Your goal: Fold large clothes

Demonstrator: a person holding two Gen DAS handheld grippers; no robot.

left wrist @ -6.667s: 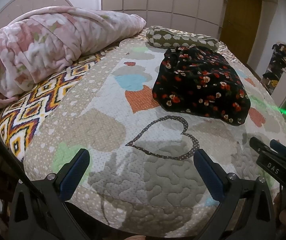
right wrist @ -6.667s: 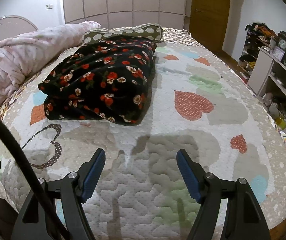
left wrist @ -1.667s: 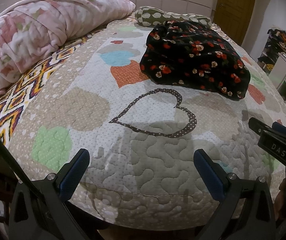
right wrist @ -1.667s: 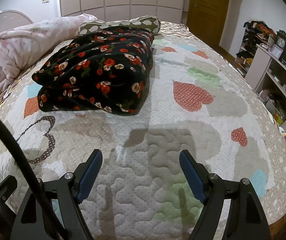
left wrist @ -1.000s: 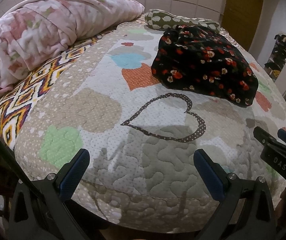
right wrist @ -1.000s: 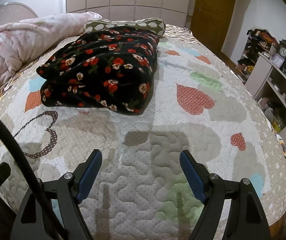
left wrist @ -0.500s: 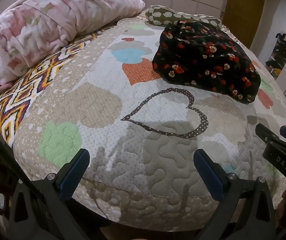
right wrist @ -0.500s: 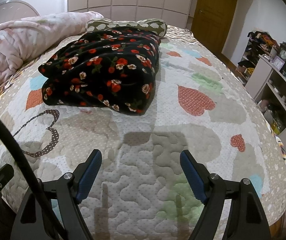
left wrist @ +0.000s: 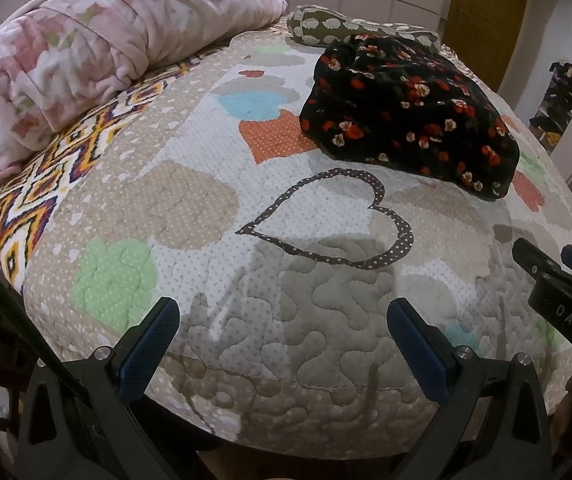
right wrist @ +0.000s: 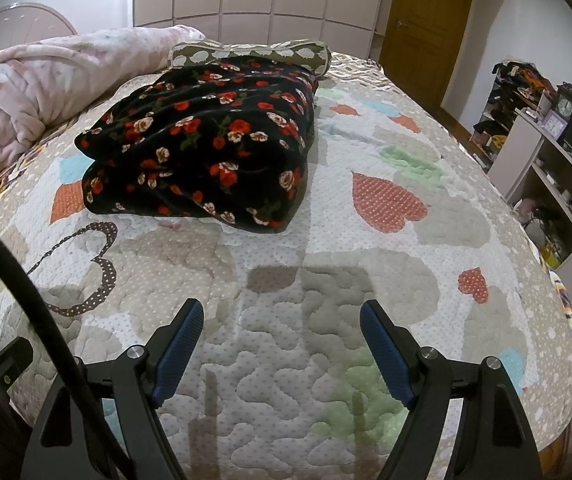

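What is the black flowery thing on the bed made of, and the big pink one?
The black flowery garment looks like soft, fuzzy fleece or velour: matte, thick, with plump rounded folds. The pink blanket looks like plush fleece too, fluffy with deep puffy creases. The bed cover under them seems to be quilted cotton, with stitched wavy lines.

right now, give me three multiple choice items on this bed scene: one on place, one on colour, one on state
1. Where does the floral garment lie?
A. on the quilt, in front of the spotted pillow
B. on the shelf
C. between a gripper's fingers

2. What is the garment's ground colour?
A. white
B. black
C. green

3. How is the right hand-held gripper?
A. shut on the garment
B. shut, empty
C. open, empty

Key: 1 A, it rests on the quilt below the pillow; 2 B, black with red and cream flowers; 3 C, its fingers stand wide apart over bare quilt.
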